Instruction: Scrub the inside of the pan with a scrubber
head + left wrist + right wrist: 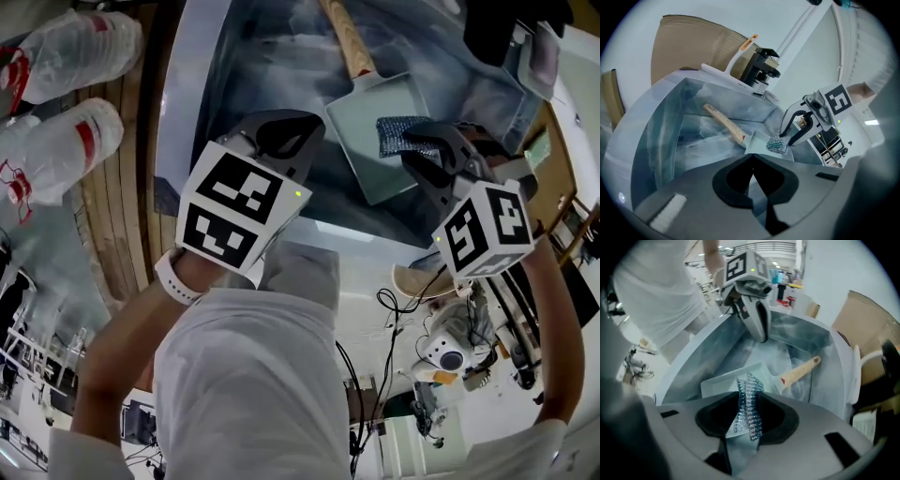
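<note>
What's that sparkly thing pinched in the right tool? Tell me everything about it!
It is the scrubber, a small pad of shiny silvery-blue mesh that looks like knitted metal or plastic thread. The right tool is shut on it, squeezing it into an upright, folded strip whose top pokes out beyond the jaws. It sits over one edge of the pale square pan, which lies in the sink. Whether it presses on the pan cannot be told.

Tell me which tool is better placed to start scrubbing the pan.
Right. The right tool is shut on the scrubber, already at the pan. The left tool is shut on nothing, off to the pan's side.
</note>
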The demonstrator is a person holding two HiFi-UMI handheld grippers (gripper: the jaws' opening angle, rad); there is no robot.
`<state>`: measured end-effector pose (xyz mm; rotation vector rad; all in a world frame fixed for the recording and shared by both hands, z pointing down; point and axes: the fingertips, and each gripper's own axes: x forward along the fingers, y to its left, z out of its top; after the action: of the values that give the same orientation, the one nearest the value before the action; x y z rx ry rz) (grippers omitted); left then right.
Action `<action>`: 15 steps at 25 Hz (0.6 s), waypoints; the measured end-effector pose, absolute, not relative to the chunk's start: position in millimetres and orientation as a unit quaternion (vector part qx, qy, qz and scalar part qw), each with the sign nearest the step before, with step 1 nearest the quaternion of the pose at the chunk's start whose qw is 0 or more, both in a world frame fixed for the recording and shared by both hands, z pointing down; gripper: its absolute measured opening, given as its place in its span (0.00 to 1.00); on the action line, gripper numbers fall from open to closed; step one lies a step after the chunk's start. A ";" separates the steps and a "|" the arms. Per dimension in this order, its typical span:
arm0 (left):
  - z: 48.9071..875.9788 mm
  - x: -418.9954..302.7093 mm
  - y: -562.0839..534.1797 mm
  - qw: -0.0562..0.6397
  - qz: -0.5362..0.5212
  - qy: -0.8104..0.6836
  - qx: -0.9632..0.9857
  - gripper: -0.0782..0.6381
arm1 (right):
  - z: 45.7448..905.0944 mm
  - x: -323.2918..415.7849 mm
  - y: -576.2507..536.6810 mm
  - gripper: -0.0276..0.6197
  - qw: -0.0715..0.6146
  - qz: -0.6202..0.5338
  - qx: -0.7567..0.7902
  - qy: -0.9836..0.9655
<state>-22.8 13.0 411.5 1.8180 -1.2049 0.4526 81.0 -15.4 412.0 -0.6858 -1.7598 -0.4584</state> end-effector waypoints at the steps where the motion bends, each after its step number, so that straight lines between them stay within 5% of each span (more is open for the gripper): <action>1: 411.4 -23.3 13.0 0.441 0.181 -0.487 0.732 0.12 | 414.2 83.5 -16.1 0.22 0.561 -0.216 -0.315 -0.735; 15: 413.5 -23.0 19.8 0.446 0.172 -0.500 0.722 0.12 | 471.6 97.5 -21.4 0.22 0.533 -0.289 -0.465 -0.645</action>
<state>-23.0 19.8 413.5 1.7891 -1.2393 0.4253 97.5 -21.4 471.6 -1.1095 -1.5370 -0.6899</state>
